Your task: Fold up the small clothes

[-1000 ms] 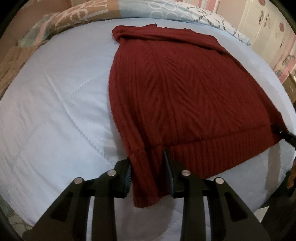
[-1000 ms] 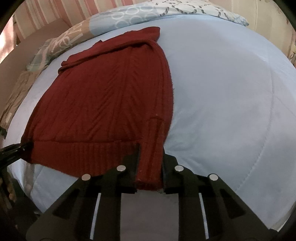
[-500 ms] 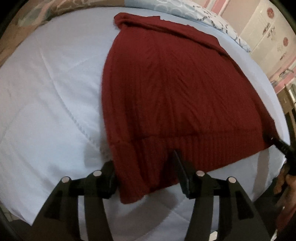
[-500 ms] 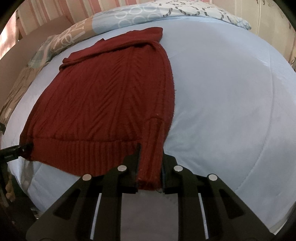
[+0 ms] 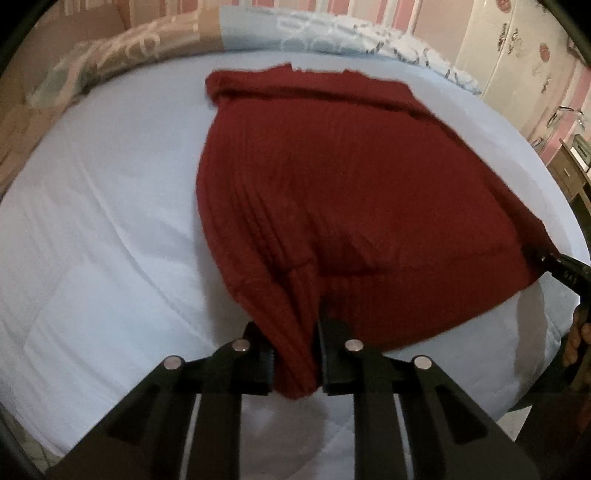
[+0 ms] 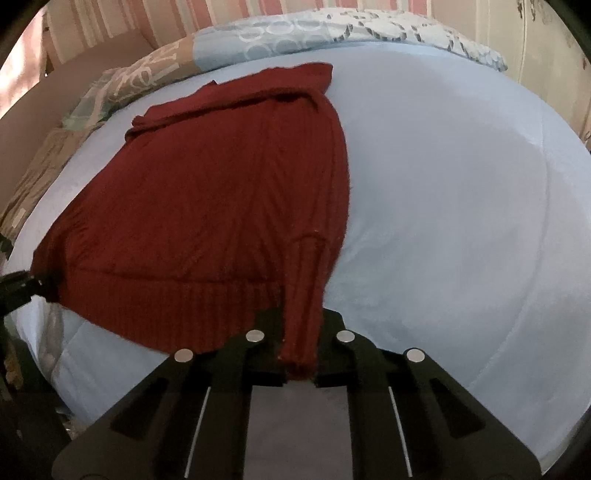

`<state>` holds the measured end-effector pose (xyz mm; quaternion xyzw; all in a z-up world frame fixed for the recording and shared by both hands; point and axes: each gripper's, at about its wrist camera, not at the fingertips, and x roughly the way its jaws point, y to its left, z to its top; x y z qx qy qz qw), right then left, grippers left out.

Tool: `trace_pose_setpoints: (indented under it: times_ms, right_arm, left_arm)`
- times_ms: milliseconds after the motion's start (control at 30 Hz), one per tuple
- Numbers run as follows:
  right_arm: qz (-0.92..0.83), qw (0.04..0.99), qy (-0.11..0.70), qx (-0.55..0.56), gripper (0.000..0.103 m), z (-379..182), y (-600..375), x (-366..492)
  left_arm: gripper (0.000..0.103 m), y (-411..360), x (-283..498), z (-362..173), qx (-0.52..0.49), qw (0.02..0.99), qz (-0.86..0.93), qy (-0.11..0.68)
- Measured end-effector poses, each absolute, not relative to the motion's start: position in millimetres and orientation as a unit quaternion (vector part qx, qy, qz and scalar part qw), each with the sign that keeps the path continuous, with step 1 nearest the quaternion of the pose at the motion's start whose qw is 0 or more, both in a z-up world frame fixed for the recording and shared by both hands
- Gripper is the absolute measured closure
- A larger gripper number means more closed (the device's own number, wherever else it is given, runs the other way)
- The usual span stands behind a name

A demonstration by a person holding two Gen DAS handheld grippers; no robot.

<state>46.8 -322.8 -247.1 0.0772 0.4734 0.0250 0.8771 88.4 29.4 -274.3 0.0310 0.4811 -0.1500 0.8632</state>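
- The red knitted sweater [image 5: 351,206] lies flat on the pale blue quilt [image 5: 92,240] of a bed, with its collar end far from the cameras and its ribbed hem [image 6: 177,302] at the near edge of the bed.
- Both sleeves seem folded inward along the sides, and each cuff hangs down past the hem.
- The left gripper [image 5: 295,365] has just been closing, and now its jaws press on the left cuff together with the hem corner; the knit bunches between them and makes wrinkles up into the body.
- The right gripper [image 6: 299,363] is closed tightly on the other cuff [image 6: 299,332], which stands as a narrow strip between its jaws.
- I judge the sweater to be soft, thick and limp, of moderate weight; it will sag and stretch between the two holds and not keep any shape by itself.
- The ribbed knit is not slippery, so a firm pinch should hold, but only if both layers are inside the jaws.
- The hem corners with the cuffs are a good place to hold for bringing the bottom toward the collar.
- A patterned pillow [image 6: 332,33] and a beige patterned cover [image 5: 110,55] lie at the head of the bed, well apart from the sweater.
- Behind them a striped wall [image 6: 122,22] is visible.
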Motion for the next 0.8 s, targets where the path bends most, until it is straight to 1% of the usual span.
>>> trace_pose_setpoints:
  times_ms: [367, 600, 800]
  right_arm:
    - [0.031, 0.906, 0.416, 0.077, 0.095, -202.3, -331.8, 60.6]
    - [0.034, 0.922, 0.375, 0.093, 0.095, -174.3, -341.1, 95.5]
    - [0.037, 0.928, 0.352, 0.115, 0.095, -165.8, -347.8, 132.3]
  left_arm:
    - [0.086, 23.7, 103.7, -230.3, 0.052, 0.893, -0.150, 0.422]
    - [0.086, 30.4, 141.8, -205.0, 0.034, 0.908, -0.149, 0.390]
    - [0.086, 38.7, 183.8, -187.6, 0.014, 0.922, -0.138, 0.363]
